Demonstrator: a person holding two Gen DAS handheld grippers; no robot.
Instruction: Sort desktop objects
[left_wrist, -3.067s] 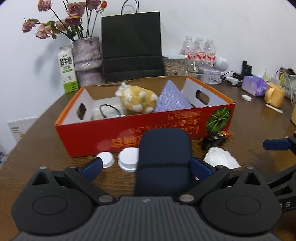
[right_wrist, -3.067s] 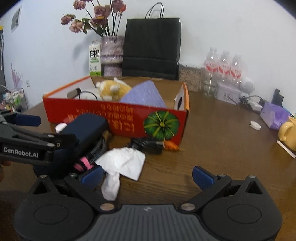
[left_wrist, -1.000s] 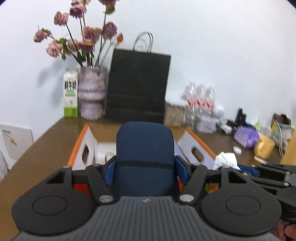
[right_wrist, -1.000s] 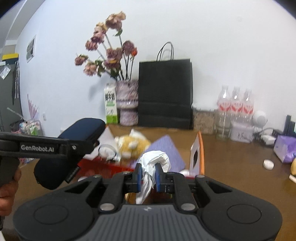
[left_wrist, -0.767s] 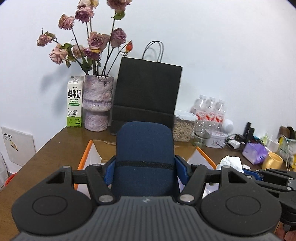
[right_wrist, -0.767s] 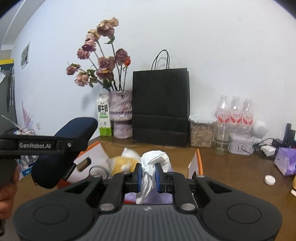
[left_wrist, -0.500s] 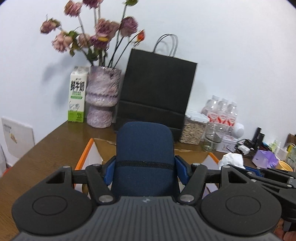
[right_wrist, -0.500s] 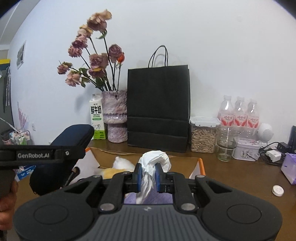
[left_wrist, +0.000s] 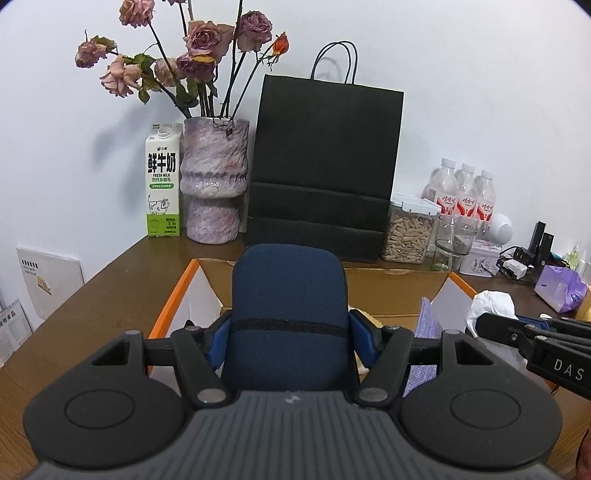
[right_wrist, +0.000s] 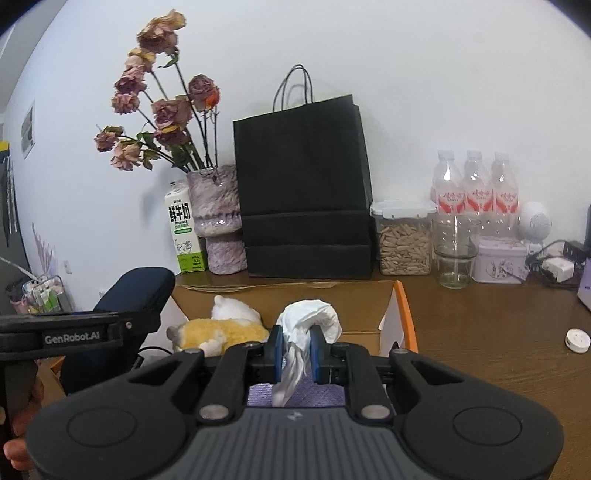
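My left gripper (left_wrist: 290, 341) is shut on a dark blue pouch (left_wrist: 290, 295), held above the open cardboard box (left_wrist: 391, 286) with its orange rim. My right gripper (right_wrist: 296, 350) is shut on a crumpled white tissue (right_wrist: 310, 319), also over the box (right_wrist: 400, 306). Inside the box lie a yellow plush toy (right_wrist: 221, 330) and a purple cloth (right_wrist: 295, 393). In the left wrist view the tissue (left_wrist: 491, 304) and the right gripper's fingers (left_wrist: 532, 332) show at the right. The pouch (right_wrist: 135, 291) shows at the left of the right wrist view.
Behind the box stand a milk carton (left_wrist: 162, 181), a vase of dried roses (left_wrist: 214, 181), a black paper bag (left_wrist: 325, 166), a jar of seeds (left_wrist: 408, 232), a glass (left_wrist: 452, 242) and water bottles (left_wrist: 463, 194). A white cap (right_wrist: 578, 339) lies on the brown table at right.
Both grippers, each still holding its object, moved forward over the box and sank a little. The back wall's items look larger and nearer.
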